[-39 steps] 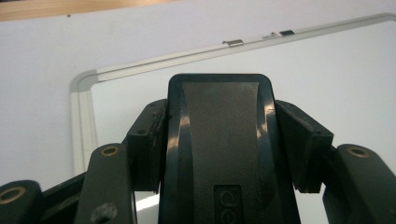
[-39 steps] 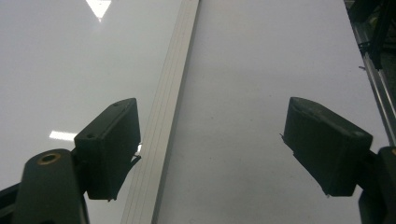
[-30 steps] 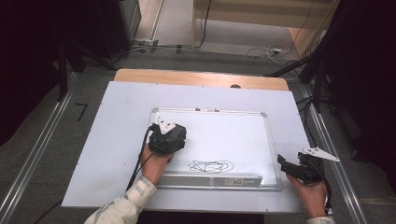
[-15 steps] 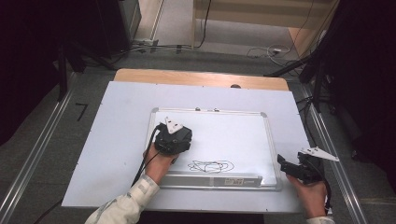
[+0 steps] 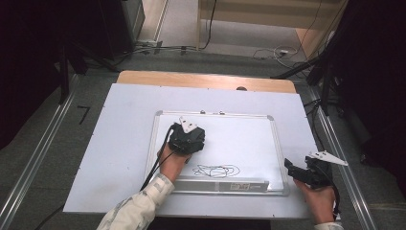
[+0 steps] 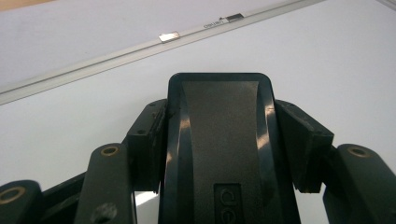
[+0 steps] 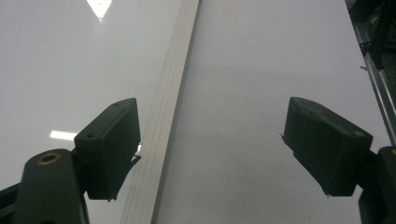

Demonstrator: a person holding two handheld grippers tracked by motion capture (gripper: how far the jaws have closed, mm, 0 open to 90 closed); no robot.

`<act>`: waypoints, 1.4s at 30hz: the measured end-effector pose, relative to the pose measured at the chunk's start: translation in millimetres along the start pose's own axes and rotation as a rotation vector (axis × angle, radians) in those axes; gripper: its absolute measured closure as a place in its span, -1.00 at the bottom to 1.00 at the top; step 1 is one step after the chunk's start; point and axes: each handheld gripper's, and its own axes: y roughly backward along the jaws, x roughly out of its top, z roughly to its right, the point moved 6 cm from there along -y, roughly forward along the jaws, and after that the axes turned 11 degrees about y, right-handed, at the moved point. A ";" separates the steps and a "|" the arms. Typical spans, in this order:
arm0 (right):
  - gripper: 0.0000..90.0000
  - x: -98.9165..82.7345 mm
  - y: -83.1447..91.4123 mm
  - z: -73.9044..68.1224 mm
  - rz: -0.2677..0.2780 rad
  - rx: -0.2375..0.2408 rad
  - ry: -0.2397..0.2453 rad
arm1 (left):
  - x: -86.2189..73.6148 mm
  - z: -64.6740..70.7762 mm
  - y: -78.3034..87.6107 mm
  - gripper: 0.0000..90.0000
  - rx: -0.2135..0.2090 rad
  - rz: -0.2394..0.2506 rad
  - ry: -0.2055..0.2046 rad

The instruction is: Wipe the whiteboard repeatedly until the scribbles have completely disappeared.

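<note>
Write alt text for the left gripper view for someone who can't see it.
The left gripper is shut on a black whiteboard eraser, both jaws pressing its sides, held over the clean white surface of a whiteboard. The board's silver frame runs diagonally across the top, with the pale table beyond it.

Black eraser — white whiteboard

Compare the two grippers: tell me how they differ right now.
The left gripper is shut on a black eraser; the right gripper is open, with nothing between its fingers. The left one is over the whiteboard, above the scribble; the right one sits at the board's right edge, above the frame and the table. Both are black, and each is held in one hand.
</note>
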 end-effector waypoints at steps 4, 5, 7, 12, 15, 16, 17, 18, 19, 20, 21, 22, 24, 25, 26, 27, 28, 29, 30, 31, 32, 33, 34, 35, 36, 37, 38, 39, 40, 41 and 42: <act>-0.61 0.0 0.5 0.5 0.002 -0.001 0.001 | -3.0 2.5 -1.5 -0.10 0.001 -0.014 -0.009; -0.61 -0.1 0.5 0.6 0.003 0.000 0.000 | -3.3 2.9 -0.8 -0.10 -0.001 -0.014 -0.010; -0.61 -0.1 0.5 0.6 0.003 0.000 0.001 | -4.7 4.0 1.3 -0.10 0.002 -0.017 -0.014; -0.61 0.3 0.5 -0.3 0.002 -0.001 0.002 | -10.6 9.7 7.1 -0.10 -0.014 -0.029 -0.019; -0.61 0.5 0.8 -0.6 0.003 -0.001 0.001 | -15.7 12.9 10.0 -0.10 -0.019 -0.044 -0.037; -0.61 0.5 0.8 -0.7 0.003 -0.001 0.001 | -15.9 13.1 10.5 -0.10 -0.016 -0.041 -0.039; -0.61 0.5 0.8 -0.7 0.003 -0.001 0.002 | -16.1 12.7 10.4 -0.10 -0.015 -0.045 -0.040; -0.61 0.5 0.8 -0.7 0.003 -0.001 0.002 | -17.2 12.5 9.5 -0.10 -0.019 -0.057 -0.037; -0.61 0.5 1.1 -0.9 0.003 -0.001 0.001 | -17.9 12.5 7.9 -0.10 -0.021 -0.061 -0.027; -0.61 0.5 1.1 -0.9 0.003 -0.001 0.001 | -18.4 12.3 7.3 -0.10 -0.020 -0.068 -0.025; -0.61 0.6 1.2 -0.9 0.004 0.000 0.000 | -18.7 11.8 7.2 -0.10 -0.022 -0.076 -0.026; -0.61 0.5 1.1 -0.4 0.006 0.000 0.002 | -19.1 11.5 6.4 -0.10 -0.024 -0.079 -0.018; -0.61 0.4 1.0 -0.4 0.004 0.000 0.003 | -22.5 10.3 2.9 -0.10 -0.029 -0.116 -0.003; -0.61 0.4 1.0 -0.8 0.003 0.000 0.001 | -22.5 10.3 2.9 -0.10 -0.029 -0.116 -0.003; -0.61 0.4 1.1 -0.9 0.003 -0.001 0.002 | -23.7 10.2 1.3 -0.10 -0.029 -0.125 0.001; -0.61 0.4 1.1 -0.9 0.003 -0.001 0.002 | -25.1 9.8 0.1 -0.10 -0.027 -0.135 -0.004; -0.61 0.5 1.1 -1.0 0.004 0.000 0.004 | -25.3 10.4 -0.5 -0.10 -0.021 -0.130 -0.012; -0.61 0.6 1.2 -1.1 0.005 0.000 0.004 | -26.2 11.3 -1.3 -0.11 -0.010 -0.130 -0.035; -0.61 0.6 1.2 -1.2 0.005 0.000 0.005 | -27.5 13.5 -1.5 -0.11 0.004 -0.128 -0.060; -0.61 0.6 1.2 -1.1 0.006 -0.001 0.006 | -27.5 13.5 -1.5 -0.11 0.004 -0.128 -0.060; -0.61 0.6 1.2 -1.1 0.006 -0.002 0.006 | -27.8 13.7 -1.5 -0.10 0.003 -0.126 -0.063; -0.61 0.6 1.2 -1.0 0.006 -0.002 0.006 | -28.2 13.8 -1.7 -0.11 0.004 -0.121 -0.058; -0.61 0.6 1.2 -1.0 0.006 -0.002 0.006 | -28.7 13.7 -1.7 -0.11 0.004 -0.121 -0.058; -0.61 0.4 1.3 -1.0 0.005 -0.001 0.004 | -28.8 14.0 -1.8 -0.11 0.007 -0.120 -0.063; -0.61 0.4 1.3 -1.0 0.005 -0.001 0.004 | -28.8 14.0 -1.8 -0.11 0.007 -0.120 -0.063; -0.61 0.3 1.3 -0.4 0.006 -0.003 0.006 | -28.9 14.0 -1.9 -0.11 0.008 -0.119 -0.064; -0.61 0.2 1.4 -0.2 0.006 -0.003 0.005 | -28.9 14.0 -1.7 -0.11 0.009 -0.120 -0.067; -0.61 0.2 1.5 -0.2 0.006 -0.003 0.005 | -28.7 14.0 -1.5 -0.11 0.009 -0.119 -0.072; -0.61 0.2 1.5 -0.1 0.006 -0.003 0.005 | -28.7 14.1 -1.2 -0.11 0.008 -0.119 -0.074; -0.61 0.2 1.5 -0.1 0.006 -0.003 0.005 | -28.6 14.1 -1.3 -0.11 0.007 -0.119 -0.072; -0.61 0.0 1.6 0.1 0.005 -0.004 0.004 | -28.5 14.0 -0.6 -0.12 0.010 -0.119 -0.085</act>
